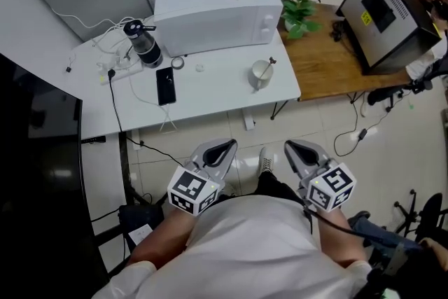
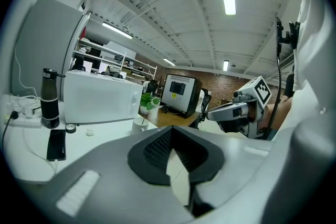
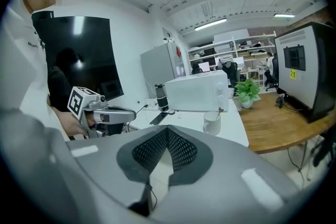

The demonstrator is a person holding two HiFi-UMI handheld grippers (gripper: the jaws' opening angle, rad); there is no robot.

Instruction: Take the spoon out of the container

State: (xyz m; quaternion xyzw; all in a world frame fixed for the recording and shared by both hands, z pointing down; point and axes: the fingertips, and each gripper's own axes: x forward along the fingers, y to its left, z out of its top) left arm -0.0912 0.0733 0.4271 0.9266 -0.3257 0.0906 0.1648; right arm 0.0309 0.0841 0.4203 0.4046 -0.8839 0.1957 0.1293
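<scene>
Plainly nothing is done yet: the spoon stands in the white container near the right end of the surface. It is well apart from the left hand-held gripper and right hand-held gripper, both held at the person's waist. The head view shows the floor between them and the surface, while each gripper view shows its jaws closed tip to tip on nothing.

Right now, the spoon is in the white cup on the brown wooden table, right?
Not quite. The spoon is in the white cup, but the cup stands on the white table. The head view shows it.
</scene>
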